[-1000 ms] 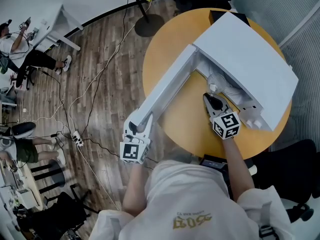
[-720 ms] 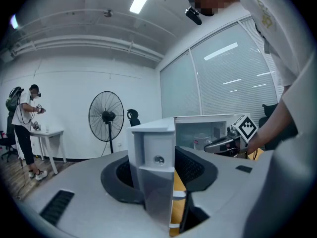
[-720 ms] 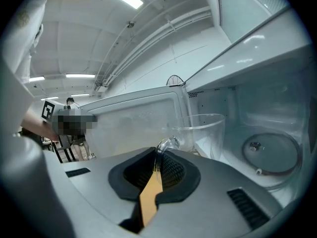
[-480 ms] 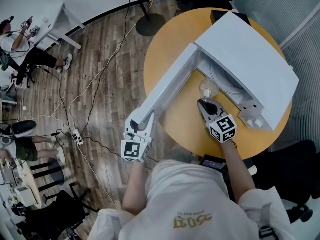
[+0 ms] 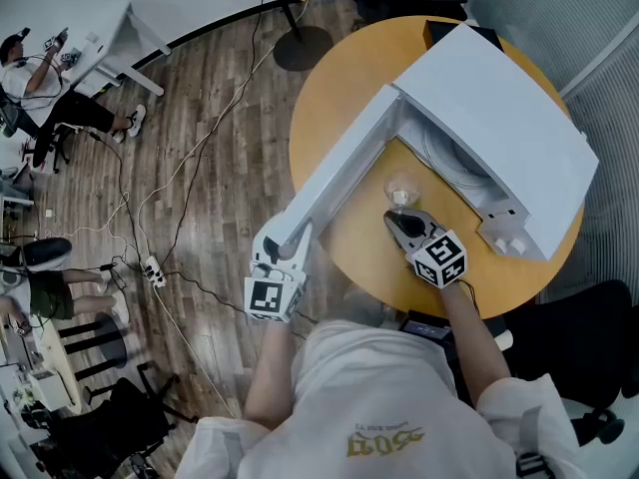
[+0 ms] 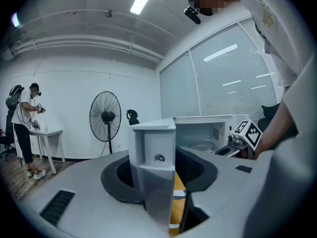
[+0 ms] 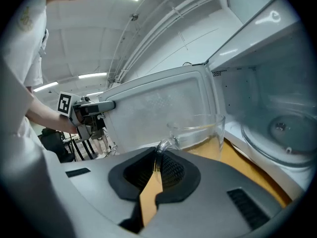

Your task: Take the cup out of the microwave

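Both tools clenched: your left tool [image 5: 279, 240] pins the door [image 5: 339, 166] edge to hold it open; your right tool [image 5: 397, 219] grips the cup [image 5: 401, 192] by its handle, cup just ahead of it, outside the microwave [image 5: 504, 118], over the worktop [image 5: 364, 252].

Your cup [image 7: 198, 130]: clear glass, smooth, glossy. Microwave [image 5: 499, 118] and its door [image 5: 339, 173]: white, smooth, faint sheen; the turntable [image 7: 285, 133] inside looks like glass. Desk [image 5: 329, 88]: yellow-orange, smooth, matt. Floor [image 5: 210, 118]: grey-brown wood planks. Your left gripper [image 6: 158, 171] and right gripper [image 7: 157, 160]: matt grey plastic shells, jaws lined with black textured pads.
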`<state>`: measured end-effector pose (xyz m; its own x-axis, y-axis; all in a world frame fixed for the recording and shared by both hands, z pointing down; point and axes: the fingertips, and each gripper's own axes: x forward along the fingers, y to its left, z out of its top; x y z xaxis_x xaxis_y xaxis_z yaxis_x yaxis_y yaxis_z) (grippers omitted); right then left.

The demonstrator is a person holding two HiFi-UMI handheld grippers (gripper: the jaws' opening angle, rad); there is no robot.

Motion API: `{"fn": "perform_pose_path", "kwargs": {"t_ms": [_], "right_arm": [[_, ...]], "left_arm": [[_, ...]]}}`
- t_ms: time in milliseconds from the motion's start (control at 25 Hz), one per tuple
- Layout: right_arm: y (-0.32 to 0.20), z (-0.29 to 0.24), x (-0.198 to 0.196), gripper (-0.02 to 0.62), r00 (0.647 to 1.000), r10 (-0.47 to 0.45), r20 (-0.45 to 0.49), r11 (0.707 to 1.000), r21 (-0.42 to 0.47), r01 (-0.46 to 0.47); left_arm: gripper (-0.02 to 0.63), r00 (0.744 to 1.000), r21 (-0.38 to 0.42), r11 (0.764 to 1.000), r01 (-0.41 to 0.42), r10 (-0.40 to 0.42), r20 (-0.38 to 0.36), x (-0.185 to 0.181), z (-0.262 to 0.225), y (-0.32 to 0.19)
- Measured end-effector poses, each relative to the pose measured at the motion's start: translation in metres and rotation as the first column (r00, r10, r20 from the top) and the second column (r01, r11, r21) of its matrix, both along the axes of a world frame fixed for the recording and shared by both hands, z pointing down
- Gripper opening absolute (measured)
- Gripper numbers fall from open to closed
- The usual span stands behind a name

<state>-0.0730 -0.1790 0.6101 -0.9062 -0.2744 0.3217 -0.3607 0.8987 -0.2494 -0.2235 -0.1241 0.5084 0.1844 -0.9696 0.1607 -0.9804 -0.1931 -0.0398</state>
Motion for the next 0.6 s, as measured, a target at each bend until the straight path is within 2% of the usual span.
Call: {"fn": "perform_pose_path", "kwargs": {"t_ms": [320,600], "right_arm": [[0.021,0.008,-0.015,0.023,0.996,-0.085,-0.001,0.995,-0.058,0.085],[0.033,0.019,-0.023,0.023,0.993,-0.121,-0.005,0.989,-0.081,0.12]], "left_arm": [[0.193,1.0,0.003,1.0,-0.006,0.006,-0.008,0.0,-0.002,0.001],[0.193,1.0,0.001,1.0,-0.006,0.006,-0.008,0.0,0.003,0.001]]}}
